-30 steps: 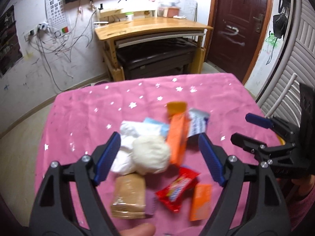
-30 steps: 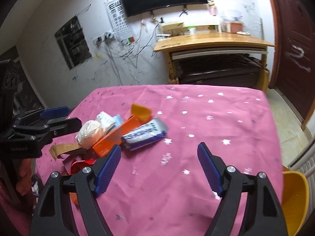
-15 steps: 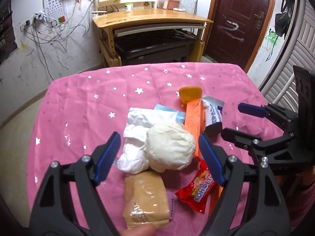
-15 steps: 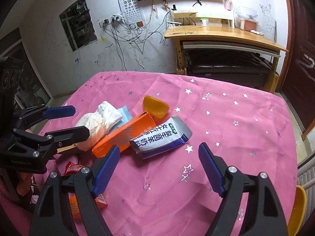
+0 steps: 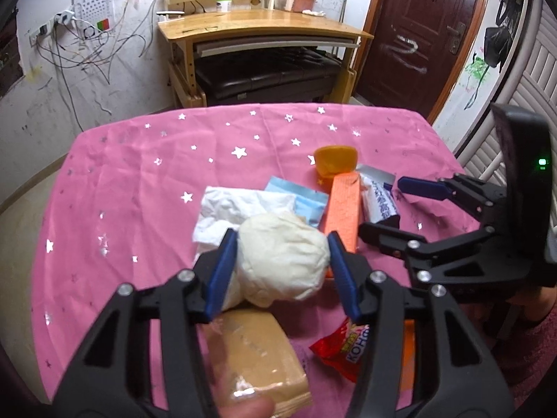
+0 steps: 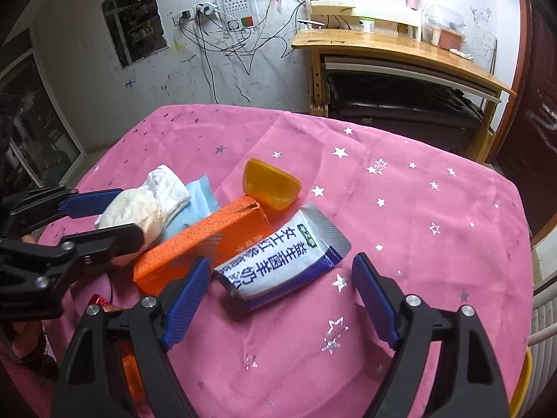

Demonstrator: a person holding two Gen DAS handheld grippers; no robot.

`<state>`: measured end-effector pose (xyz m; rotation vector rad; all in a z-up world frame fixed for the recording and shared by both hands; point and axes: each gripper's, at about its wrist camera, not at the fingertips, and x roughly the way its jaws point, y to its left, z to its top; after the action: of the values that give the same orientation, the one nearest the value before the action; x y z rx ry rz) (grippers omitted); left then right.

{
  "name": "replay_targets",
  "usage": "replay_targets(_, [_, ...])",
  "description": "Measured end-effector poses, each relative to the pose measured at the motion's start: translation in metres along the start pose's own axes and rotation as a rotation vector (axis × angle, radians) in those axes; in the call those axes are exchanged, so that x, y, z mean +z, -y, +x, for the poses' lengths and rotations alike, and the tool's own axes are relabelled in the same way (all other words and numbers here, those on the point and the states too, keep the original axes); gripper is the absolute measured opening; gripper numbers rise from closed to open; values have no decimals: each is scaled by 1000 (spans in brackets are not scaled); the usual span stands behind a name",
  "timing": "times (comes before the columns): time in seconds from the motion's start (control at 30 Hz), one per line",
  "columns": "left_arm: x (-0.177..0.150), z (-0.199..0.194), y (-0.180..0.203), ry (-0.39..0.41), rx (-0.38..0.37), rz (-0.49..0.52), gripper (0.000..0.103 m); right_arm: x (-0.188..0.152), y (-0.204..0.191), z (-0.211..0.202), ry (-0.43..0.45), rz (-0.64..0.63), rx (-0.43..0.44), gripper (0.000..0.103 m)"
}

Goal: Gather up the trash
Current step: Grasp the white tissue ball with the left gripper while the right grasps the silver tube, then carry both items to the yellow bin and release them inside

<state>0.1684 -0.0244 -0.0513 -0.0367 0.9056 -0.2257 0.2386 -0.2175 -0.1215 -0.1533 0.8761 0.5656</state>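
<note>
The left gripper point(image 5: 281, 254) had just been closing, and its blue pads now touched both sides of the cream wad point(image 5: 282, 257) between them, gripping it. The right gripper point(image 6: 280, 294) stood wide apart, empty; the white-and-blue sachet point(image 6: 278, 260) lay just ahead between its fingers, the orange box point(image 6: 202, 244) beside its left finger.

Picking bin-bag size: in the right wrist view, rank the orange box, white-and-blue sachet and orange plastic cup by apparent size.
Largest to smallest:
1. orange box
2. white-and-blue sachet, close to the box, and nearer the camera, so unsure
3. orange plastic cup, clearly smallest
</note>
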Motion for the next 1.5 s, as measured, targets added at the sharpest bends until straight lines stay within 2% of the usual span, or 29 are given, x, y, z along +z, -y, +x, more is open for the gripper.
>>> replay_targets(0.07, [0, -5, -1, 14, -11, -8, 50, 1, 2, 2, 0, 13, 8, 76])
replay_targets(0.1, [0, -8, -2, 23, -17, -10, 50, 0, 4, 2, 2, 21, 4, 71])
replay_targets(0.13, [0, -12, -3, 34, -24, -10, 50, 0, 5, 0, 9, 22, -7, 59])
replay_targets(0.17, [0, -16, -4, 43, -25, -11, 50, 0, 7, -2, 17, 27, -9, 52])
replay_targets(0.23, [1, -21, -4, 56, -23, -14, 50, 0, 10, -6, 26, 37, -7, 46])
replay_targets(0.27, [0, -23, -2, 61, -22, -16, 50, -1, 10, -7, 29, 36, -8, 24])
replay_targets(0.3, [1, -25, -2, 66, -20, -19, 50, -1, 12, -8, 32, 41, -13, 13])
replay_targets(0.6, [0, -39, -1, 86, 1, -26, 50, -3, 18, -23, 61, 41, -46, 13])
replay_targets(0.93, [5, -53, 12, 115, 4, -12, 50, -9, 27, -66, 177, 74, -61, 11])
replay_targets(1.23, [24, -60, 70, 152, -33, 61, 50, -45, 65, -133, 279, 142, -158, 11])
replay_targets(1.5, [32, -49, 131, 137, -78, 153, 50, -89, 118, -171, 306, 239, -264, 11])
